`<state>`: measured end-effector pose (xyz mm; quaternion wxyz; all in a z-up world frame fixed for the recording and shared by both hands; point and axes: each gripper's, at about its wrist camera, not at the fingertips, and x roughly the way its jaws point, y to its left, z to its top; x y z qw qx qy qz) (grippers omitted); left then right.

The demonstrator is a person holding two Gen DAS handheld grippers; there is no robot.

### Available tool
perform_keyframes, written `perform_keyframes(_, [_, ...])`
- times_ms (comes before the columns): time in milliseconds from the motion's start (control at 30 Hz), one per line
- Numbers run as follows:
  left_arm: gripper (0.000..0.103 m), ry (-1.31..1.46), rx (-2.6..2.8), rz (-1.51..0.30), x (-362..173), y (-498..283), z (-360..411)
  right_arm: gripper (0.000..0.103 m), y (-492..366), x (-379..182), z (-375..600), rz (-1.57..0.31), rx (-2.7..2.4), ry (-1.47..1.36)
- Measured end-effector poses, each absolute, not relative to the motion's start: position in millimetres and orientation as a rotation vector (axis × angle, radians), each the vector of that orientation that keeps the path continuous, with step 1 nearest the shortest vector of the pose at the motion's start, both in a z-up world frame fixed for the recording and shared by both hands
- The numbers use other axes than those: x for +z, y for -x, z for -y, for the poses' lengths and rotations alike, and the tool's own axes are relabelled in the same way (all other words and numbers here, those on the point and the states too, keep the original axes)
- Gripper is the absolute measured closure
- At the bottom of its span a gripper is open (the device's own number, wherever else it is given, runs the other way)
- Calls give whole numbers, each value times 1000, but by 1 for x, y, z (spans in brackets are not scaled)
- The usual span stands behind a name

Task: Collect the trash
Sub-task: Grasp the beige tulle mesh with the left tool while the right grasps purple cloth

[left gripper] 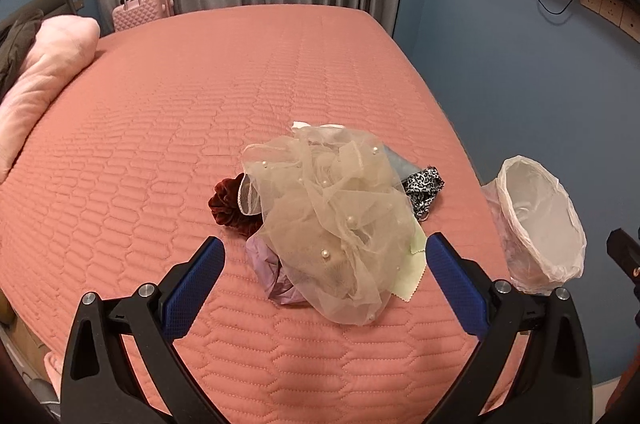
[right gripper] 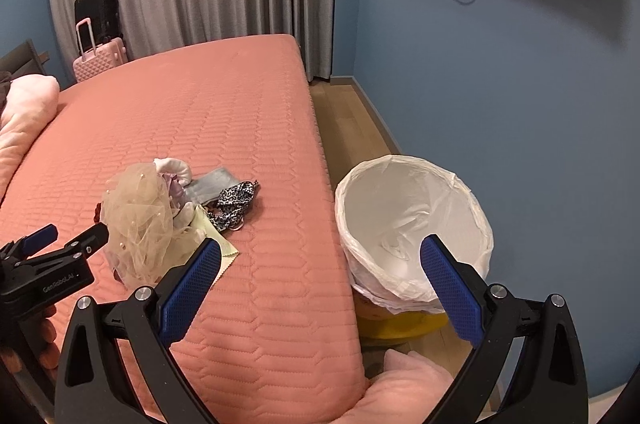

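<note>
- Tulle (left gripper: 332, 224) heaped on scraps, on bed (left gripper: 160, 143) near its edge; bin (right gripper: 412, 224) on floor beside.
- Looks light, soft, snaggy; I'd pinch a top fold.
- Left gripper (left gripper: 324, 284) spread wide, empty, straddling the heap.
- Right gripper (right gripper: 320, 288) spread, empty, near bin.
- Left gripper body reads "GenRobot.AI".

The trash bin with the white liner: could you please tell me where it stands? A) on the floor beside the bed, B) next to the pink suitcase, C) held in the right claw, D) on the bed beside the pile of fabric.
A: the right wrist view shows the trash bin on the wooden floor against the side of the bed, apart from the open right claw.
</note>
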<state>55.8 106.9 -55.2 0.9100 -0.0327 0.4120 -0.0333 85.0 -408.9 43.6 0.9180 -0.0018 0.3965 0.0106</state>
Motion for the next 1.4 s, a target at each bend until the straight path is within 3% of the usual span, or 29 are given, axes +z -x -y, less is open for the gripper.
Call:
perform_keyframes(200, [9, 129, -113, -894, -73, -93, -101, 6, -104, 30, 388, -841, 49, 9])
perform_keyframes(267, [30, 134, -145, -909, -82, -101, -99, 7, -111, 26, 380, -851, 64, 14])
perform_keyframes(333, [45, 130, -170, -950, -92, -109, -96, 10, -117, 20, 372, -866, 82, 14])
perform_keyframes(467, [96, 155, -219, -989, -98, -115, -104, 20, -126, 8, 357, -905, 130, 1])
perform_keyframes(667, [100, 219, -215, -893, -60, -102, -146, 39, -136, -13, 331, -978, 210, -16])
perform_keyframes(767, [100, 239, -181, -836, -37, -92, -172, 42, -138, -22, 317, -1001, 247, -23])
perform_keyframes(1300, [101, 261, 69, -688, 6, -78, -253, 45, -158, -52, 245, -1071, 348, 3])
perform_keyframes(1400, [101, 238, 79, -708, -3, -82, -251, 66, -170, -70, 234, -1124, 361, -8])
